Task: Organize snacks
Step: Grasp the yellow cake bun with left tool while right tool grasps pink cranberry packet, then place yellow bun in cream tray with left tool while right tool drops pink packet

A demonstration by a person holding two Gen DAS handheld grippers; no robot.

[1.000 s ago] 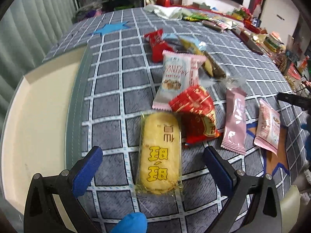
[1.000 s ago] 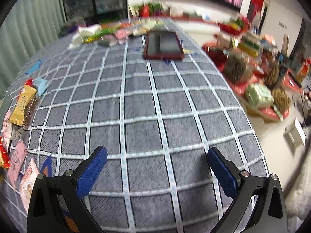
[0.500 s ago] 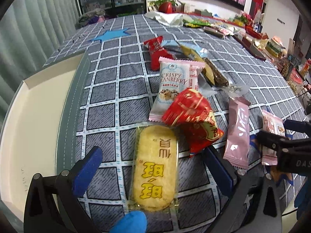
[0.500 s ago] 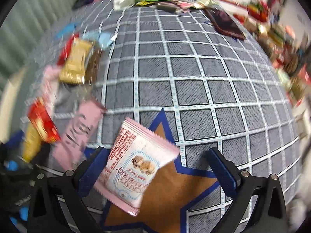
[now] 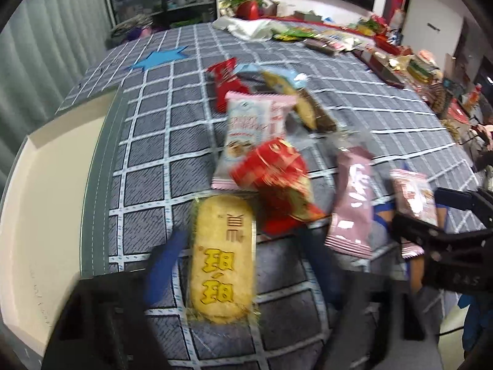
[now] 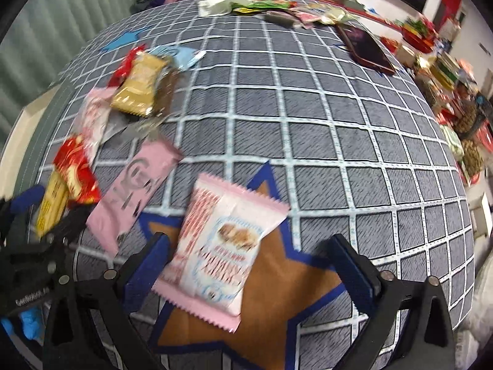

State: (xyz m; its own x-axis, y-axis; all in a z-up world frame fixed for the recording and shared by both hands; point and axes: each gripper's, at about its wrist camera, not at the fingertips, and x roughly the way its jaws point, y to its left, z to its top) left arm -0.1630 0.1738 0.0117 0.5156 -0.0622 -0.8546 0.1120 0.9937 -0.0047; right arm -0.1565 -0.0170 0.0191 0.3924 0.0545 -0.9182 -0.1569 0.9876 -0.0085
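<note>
Left gripper point(image 5: 240, 271) jaws narrowed around yellow rice cracker point(image 5: 223, 259), right gripper point(image 6: 249, 265) jaws apart over pink cranberry packet point(image 6: 220, 246)

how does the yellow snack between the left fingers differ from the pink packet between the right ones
The yellow snack is a long oval rice cracker in clear wrap; the pink packet is an opaque, rectangular pouch with zigzag edges. The yellow snack lies on plain grid cloth; the pink packet lies on a brown star. Both lie flat, ungripped, between open jaws of the left gripper and right gripper.
</note>
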